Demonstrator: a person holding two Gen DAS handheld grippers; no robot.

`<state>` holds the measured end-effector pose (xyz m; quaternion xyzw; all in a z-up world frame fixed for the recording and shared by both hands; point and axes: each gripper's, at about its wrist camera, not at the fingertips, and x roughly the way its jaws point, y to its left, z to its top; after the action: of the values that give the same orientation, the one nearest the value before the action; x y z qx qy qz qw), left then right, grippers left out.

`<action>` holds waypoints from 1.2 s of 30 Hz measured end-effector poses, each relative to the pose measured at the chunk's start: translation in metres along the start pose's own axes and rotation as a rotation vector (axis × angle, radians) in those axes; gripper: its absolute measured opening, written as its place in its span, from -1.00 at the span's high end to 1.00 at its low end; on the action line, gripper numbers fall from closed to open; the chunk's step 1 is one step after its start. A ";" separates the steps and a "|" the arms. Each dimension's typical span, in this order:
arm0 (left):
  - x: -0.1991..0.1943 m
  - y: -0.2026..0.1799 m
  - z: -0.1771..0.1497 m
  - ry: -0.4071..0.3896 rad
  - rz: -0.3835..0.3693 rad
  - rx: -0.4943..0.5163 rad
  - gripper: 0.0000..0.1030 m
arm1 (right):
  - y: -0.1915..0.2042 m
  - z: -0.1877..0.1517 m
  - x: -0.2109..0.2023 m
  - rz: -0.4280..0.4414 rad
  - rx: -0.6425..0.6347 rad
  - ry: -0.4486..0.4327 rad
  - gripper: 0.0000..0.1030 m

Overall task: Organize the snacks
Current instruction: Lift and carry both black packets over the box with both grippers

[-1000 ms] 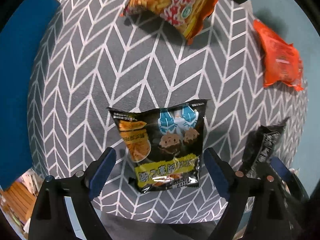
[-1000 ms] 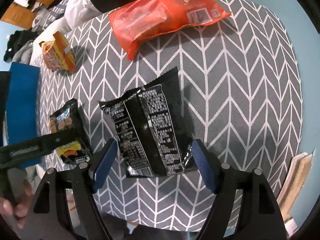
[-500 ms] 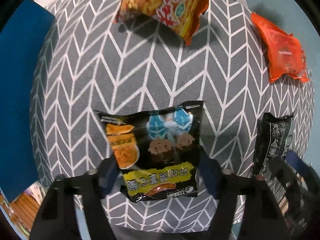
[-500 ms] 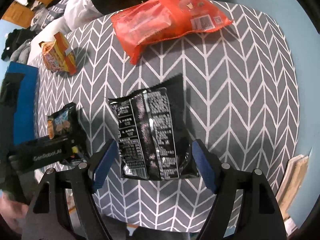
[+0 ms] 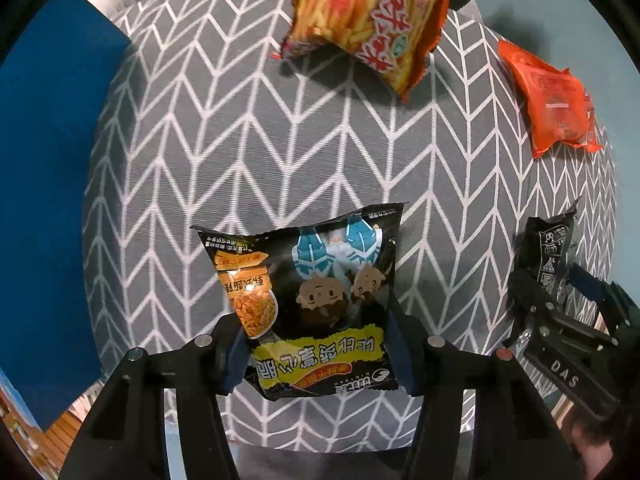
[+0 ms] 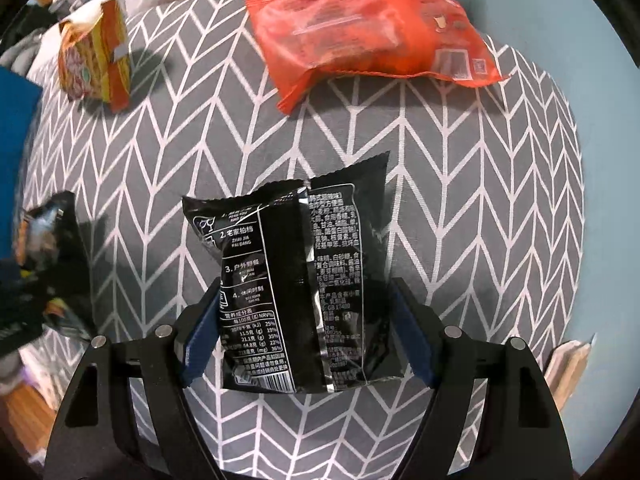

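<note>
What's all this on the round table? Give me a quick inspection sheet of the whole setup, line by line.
Surface: round table, grey chevron cloth.
Job's things: cartoon snack bag; black bag, back side up; orange pack; fries bag.
Clutter: nothing seen.
Grippers: left gripper closing, its fingers against the cartoon bag's sides; right gripper open, astride the black bag.
Cables: nothing seen.
Surroundings: blue panel beside the table; pale blue floor.

cloth (image 5: 248, 168): grey, white chevrons | noodle pack (image 5: 316, 300): black, yellow | flat pack (image 6: 372, 36): orange
</note>
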<state>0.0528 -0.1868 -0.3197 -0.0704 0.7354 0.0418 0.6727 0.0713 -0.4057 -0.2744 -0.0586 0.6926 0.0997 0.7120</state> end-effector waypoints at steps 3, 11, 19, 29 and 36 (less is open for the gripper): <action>-0.004 0.005 -0.007 -0.017 0.011 0.018 -0.15 | 0.007 -0.004 -0.001 0.016 0.001 -0.003 -0.42; -0.031 0.017 -0.010 -0.065 0.028 0.059 -0.15 | 0.031 -0.011 -0.012 0.083 0.007 -0.002 -0.32; -0.064 0.033 -0.019 -0.115 0.017 0.085 -0.15 | 0.067 -0.015 -0.052 0.100 0.007 -0.045 -0.32; -0.127 0.093 -0.033 -0.192 0.012 0.102 -0.15 | 0.084 -0.001 -0.107 0.115 -0.013 -0.104 -0.32; -0.152 0.121 -0.035 -0.217 0.003 0.100 -0.15 | 0.099 0.001 -0.128 0.139 -0.041 -0.149 -0.32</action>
<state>0.0120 -0.0656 -0.1689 -0.0306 0.6594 0.0136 0.7511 0.0479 -0.3170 -0.1408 -0.0174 0.6381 0.1670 0.7515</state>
